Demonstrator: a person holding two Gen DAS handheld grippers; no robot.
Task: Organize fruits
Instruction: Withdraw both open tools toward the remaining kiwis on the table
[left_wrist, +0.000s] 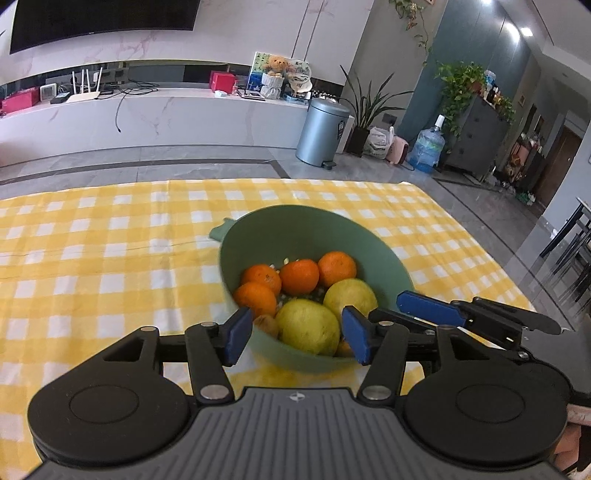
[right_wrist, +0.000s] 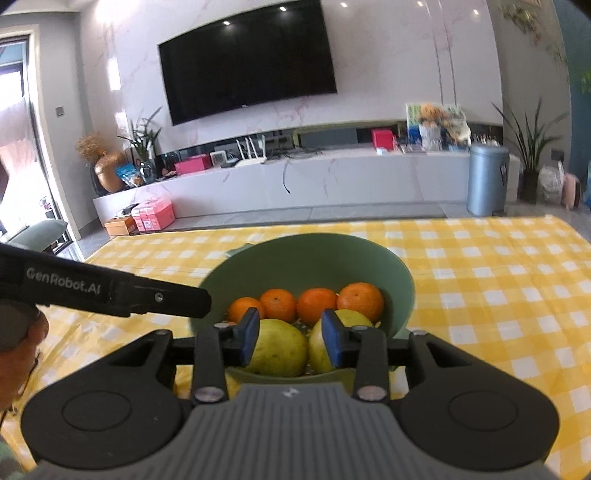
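Note:
A green bowl (left_wrist: 384, 254) stands on the yellow checked tablecloth (left_wrist: 110, 258) and holds several oranges (left_wrist: 299, 276) and two yellow-green fruits (left_wrist: 307, 326). My left gripper (left_wrist: 297, 334) is open and empty, hovering at the bowl's near rim. The right gripper's blue-padded fingers (left_wrist: 428, 308) reach in from the right. In the right wrist view the bowl (right_wrist: 399, 273) shows the oranges (right_wrist: 319, 304) and the yellow-green fruits (right_wrist: 279, 349). My right gripper (right_wrist: 290, 339) is open and empty just above the fruits. The left gripper's arm (right_wrist: 110, 288) crosses at left.
The table's far edge (left_wrist: 258, 180) and right edge (left_wrist: 480, 251) drop to a grey tiled floor. A grey bin (left_wrist: 321, 131), plants and a white TV bench (left_wrist: 147, 114) stand beyond. A small brownish fruit (left_wrist: 266, 325) lies in the bowl at its near left.

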